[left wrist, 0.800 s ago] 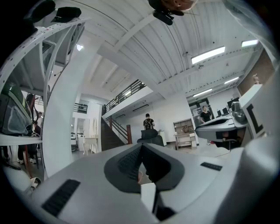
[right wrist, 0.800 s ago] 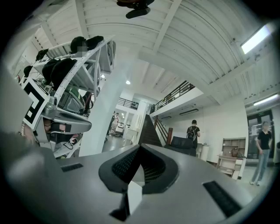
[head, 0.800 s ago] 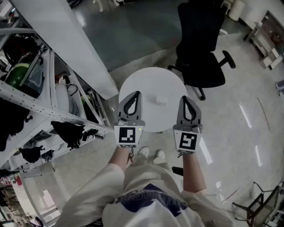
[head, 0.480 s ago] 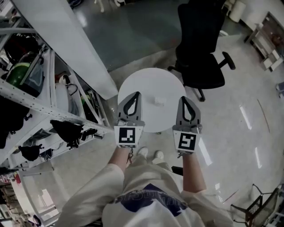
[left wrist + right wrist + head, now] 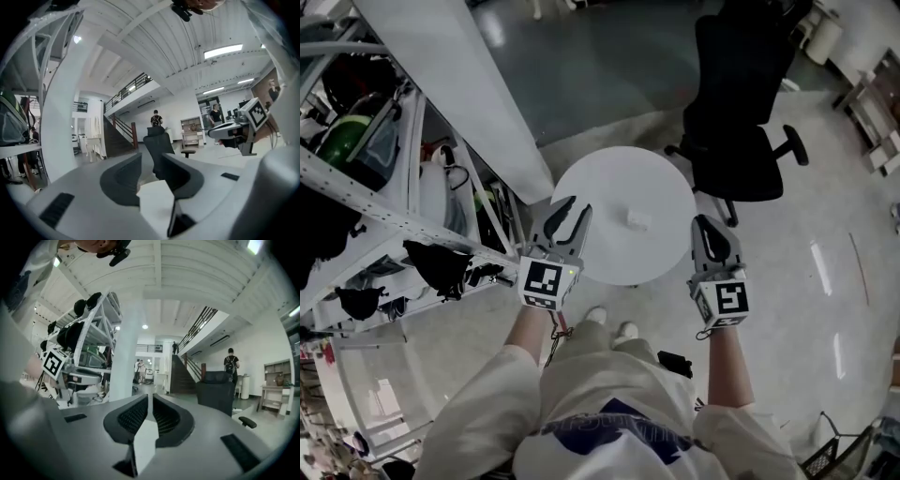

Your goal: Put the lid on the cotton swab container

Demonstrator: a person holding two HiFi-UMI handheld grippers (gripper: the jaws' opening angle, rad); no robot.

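My left hand-held gripper (image 5: 575, 204) is apart, my right hand-held gripper (image 5: 711, 223) together, both empty. I'd confirm whether the container (image 5: 639, 221) at twelve o'clock is lidded.

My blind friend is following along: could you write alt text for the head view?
From above, a person holds two empty grippers at a round white table, the left gripper open, the right gripper shut. A small pale container sits on the table between them; a black office chair stands beyond, white shelving to the left.
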